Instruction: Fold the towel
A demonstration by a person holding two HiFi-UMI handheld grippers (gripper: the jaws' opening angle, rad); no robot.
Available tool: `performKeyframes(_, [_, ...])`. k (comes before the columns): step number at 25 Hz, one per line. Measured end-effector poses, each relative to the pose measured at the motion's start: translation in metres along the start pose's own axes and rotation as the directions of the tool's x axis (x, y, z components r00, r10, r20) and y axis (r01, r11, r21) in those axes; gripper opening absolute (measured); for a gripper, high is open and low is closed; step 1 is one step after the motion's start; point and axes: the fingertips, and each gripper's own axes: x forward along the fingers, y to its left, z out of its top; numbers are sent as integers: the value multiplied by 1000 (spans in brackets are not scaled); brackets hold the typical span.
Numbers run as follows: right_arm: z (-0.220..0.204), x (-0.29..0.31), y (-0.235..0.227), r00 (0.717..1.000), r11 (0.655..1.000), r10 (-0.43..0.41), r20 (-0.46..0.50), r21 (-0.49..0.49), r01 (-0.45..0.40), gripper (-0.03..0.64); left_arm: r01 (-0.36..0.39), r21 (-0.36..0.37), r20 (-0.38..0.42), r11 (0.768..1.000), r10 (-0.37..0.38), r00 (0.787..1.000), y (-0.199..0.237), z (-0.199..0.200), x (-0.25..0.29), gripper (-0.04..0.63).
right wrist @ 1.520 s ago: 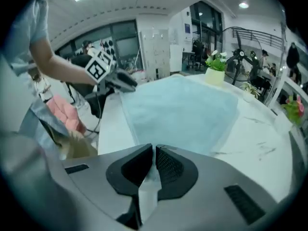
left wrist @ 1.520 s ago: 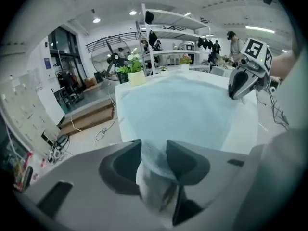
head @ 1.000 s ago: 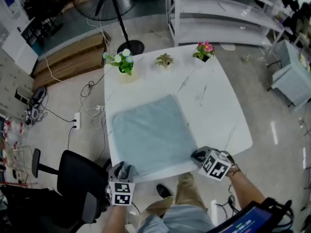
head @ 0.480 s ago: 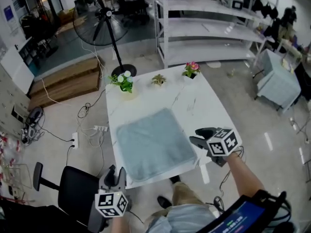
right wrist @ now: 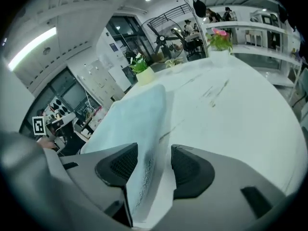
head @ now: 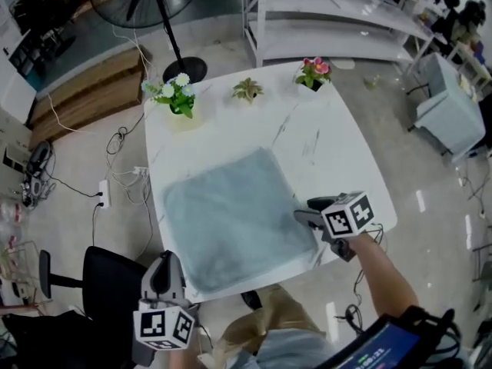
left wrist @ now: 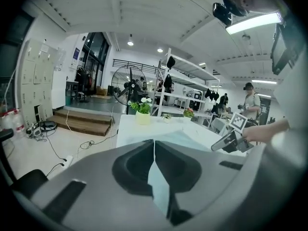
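A pale blue-grey towel [head: 231, 214] lies spread flat on the white marble table [head: 338, 156]. My right gripper [head: 306, 211] hovers at the towel's right edge near the front corner. Its jaws are opening. In the right gripper view the towel's edge [right wrist: 144, 129] runs between the spread jaws of the right gripper [right wrist: 154, 163], and neither pad presses on it. My left gripper [head: 164, 266] is lifted off the table's front-left corner, over the floor. In the left gripper view the left gripper [left wrist: 154, 146] is shut with nothing in it, and the towel [left wrist: 180, 139] shows beyond.
Three small flower pots stand along the table's far edge: white blooms [head: 175, 94], a green plant [head: 247, 91], pink blooms [head: 314, 71]. A black office chair [head: 108, 283] sits left of me. A standing fan [head: 150, 2], metal shelving [head: 330, 18] and floor cables [head: 115, 175] surround the table.
Both grippers have left the towel's front corners. The left one rose clear of the table and closed. The right one opened and moved to the towel's right edge.
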Motion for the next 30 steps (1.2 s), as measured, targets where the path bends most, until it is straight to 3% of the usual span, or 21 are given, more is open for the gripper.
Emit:
performKeyframes(4, [-3, 18, -2, 999, 994, 43, -3, 98, -42, 226, -2, -21, -10, 1000, 2, 1000, 4, -6, 8, 14])
performKeyframes(5, [-4, 20, -6, 999, 992, 32, -3, 124, -31, 193, 7, -27, -9, 1000, -7, 1000, 3, -8, 8, 14])
performKeyframes(7, [-4, 25, -14, 999, 982, 29, -14, 189, -25, 65, 28, -38, 2, 999, -28, 1000, 2, -9, 7, 14])
performKeyframes(11, [4, 24, -7, 998, 962, 64, 25, 265, -68, 31, 61, -61, 22, 996, -60, 998, 6, -10, -5, 14])
performKeyframes(17, [54, -6, 44, 996, 997, -39, 85, 64, 33, 29, 69, -91, 90, 993, -60, 994, 25, 2, -43, 14])
performKeyframes(21, [86, -6, 114, 994, 990, -65, 92, -121, 76, 28, 66, -113, 155, 991, -48, 987, 43, 19, -76, 14])
performKeyframes(24, [99, 6, 173, 995, 956, -65, 76, -281, 83, 28, 58, -134, 198, 989, -30, 980, 57, 26, -103, 13])
performKeyframes(30, [81, 59, 267, 997, 846, -82, 2, -528, 71, 28, 26, -187, 253, 982, 23, 967, 91, 25, -154, 14])
